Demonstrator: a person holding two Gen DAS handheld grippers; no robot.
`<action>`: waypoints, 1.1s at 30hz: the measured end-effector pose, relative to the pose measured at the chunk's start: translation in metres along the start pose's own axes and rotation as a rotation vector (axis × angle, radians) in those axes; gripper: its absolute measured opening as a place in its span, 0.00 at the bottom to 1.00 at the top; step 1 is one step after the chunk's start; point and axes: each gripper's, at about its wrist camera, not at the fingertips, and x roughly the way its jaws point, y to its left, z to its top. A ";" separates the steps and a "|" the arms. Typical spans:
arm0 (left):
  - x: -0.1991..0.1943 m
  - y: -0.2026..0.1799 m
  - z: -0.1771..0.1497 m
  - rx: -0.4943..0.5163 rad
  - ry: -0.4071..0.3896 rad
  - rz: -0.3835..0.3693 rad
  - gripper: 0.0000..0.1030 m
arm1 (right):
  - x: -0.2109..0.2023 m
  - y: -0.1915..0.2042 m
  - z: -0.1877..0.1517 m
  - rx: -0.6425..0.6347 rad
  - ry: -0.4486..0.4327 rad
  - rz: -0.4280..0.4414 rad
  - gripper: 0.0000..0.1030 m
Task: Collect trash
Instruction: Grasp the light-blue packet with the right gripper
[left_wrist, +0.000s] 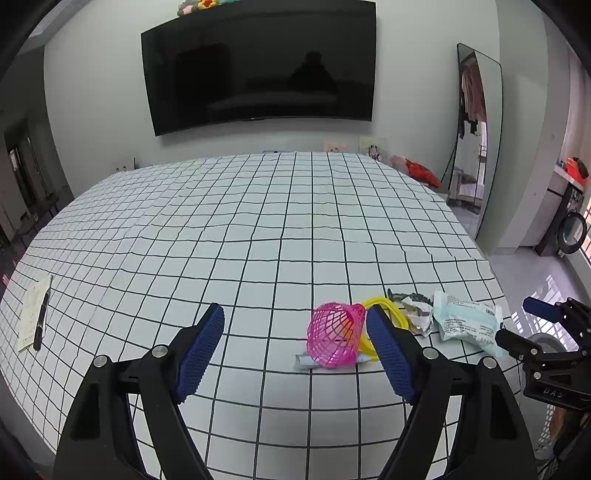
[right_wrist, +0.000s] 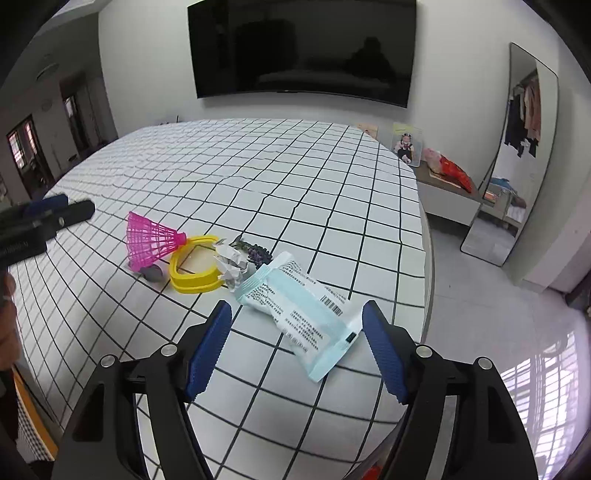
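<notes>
Approach stage, by my reading: both the left gripper (left_wrist: 295, 347) and right gripper (right_wrist: 297, 347) stand wide and empty over the checked tablecloth (right_wrist: 295, 177), the right framing the pale-blue wrapper (right_wrist: 299, 317) lying beside crumpled paper (right_wrist: 231, 264) and pink shuttlecock (right_wrist: 151, 240), so lowering and closing come next.
</notes>
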 end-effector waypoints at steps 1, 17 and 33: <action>0.001 0.000 0.002 -0.001 -0.003 -0.002 0.76 | 0.004 0.000 0.002 -0.017 0.014 0.001 0.71; 0.024 0.000 -0.014 -0.030 0.070 -0.031 0.77 | 0.050 0.001 0.018 -0.178 0.157 0.071 0.77; 0.035 0.007 -0.017 -0.052 0.094 -0.038 0.77 | 0.089 0.003 0.020 -0.255 0.255 0.046 0.77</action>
